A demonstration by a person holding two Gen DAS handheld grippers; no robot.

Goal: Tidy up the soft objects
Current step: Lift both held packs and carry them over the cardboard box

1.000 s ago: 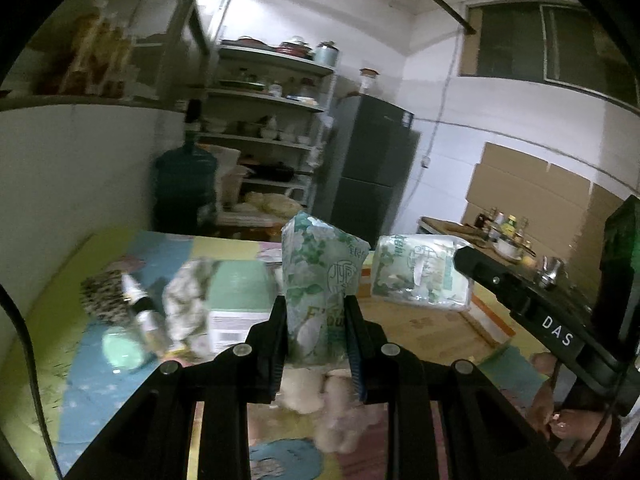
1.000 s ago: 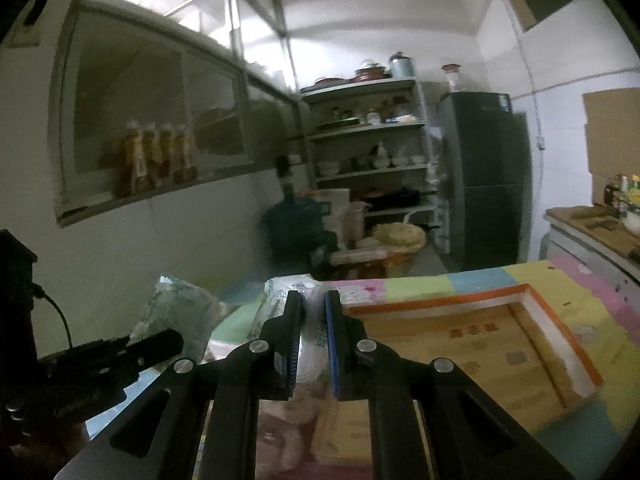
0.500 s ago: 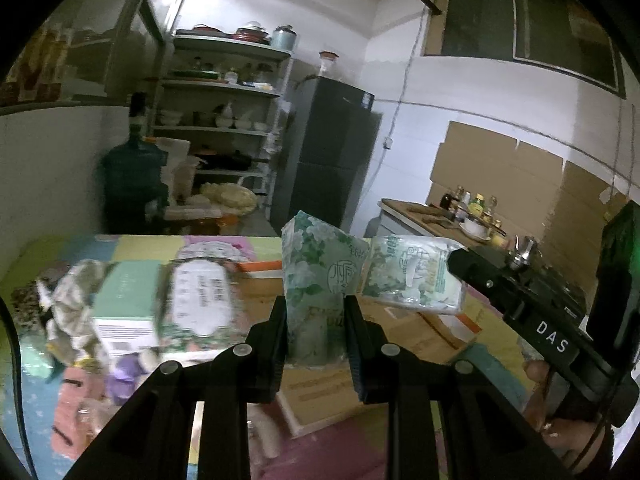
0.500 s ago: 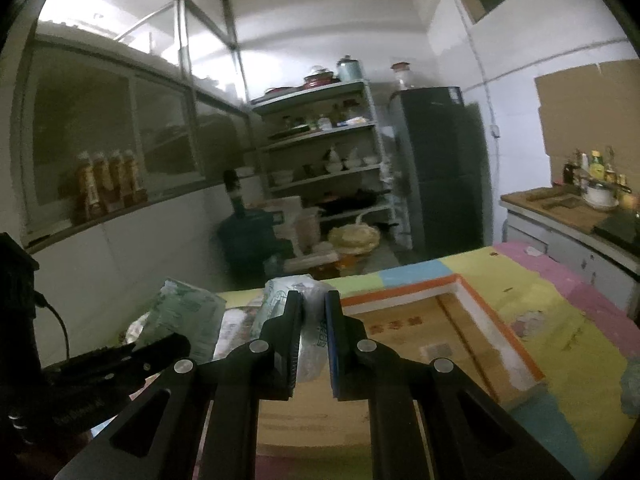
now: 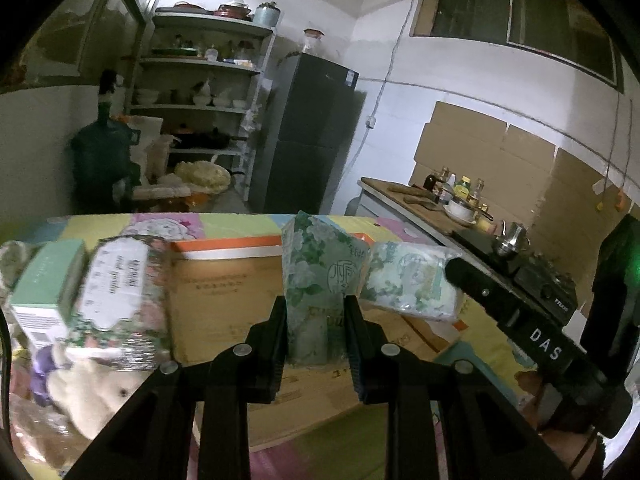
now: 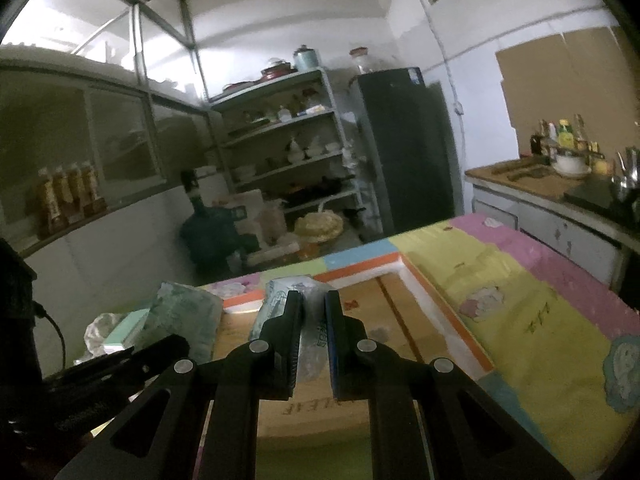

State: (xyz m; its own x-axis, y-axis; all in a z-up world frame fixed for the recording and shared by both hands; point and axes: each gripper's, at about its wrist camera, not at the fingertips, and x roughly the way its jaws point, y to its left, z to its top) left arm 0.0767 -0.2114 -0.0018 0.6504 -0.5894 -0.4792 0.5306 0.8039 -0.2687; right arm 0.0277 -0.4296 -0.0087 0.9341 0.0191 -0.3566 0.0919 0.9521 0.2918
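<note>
My left gripper (image 5: 316, 320) is shut on a green floral tissue pack (image 5: 316, 280) held upright above a shallow cardboard box (image 5: 224, 304) with an orange and white rim. My right gripper (image 6: 313, 320) is shut on a pale tissue pack (image 6: 280, 300), also over the box (image 6: 400, 320). That pack shows in the left wrist view (image 5: 408, 284), just right of the green one. The green pack shows in the right wrist view (image 6: 184, 316), at the left.
Left of the box lie a wet-wipes pack (image 5: 120, 292), a mint green carton (image 5: 44, 284) and a white plush toy (image 5: 96, 392). The table has a colourful patchwork cover (image 6: 540, 320). Shelves, a dark fridge (image 5: 312, 136) and a counter stand behind.
Both grippers have swung right with their packs, from above the pile of loose items to above the cardboard box. Both grips are unchanged.
</note>
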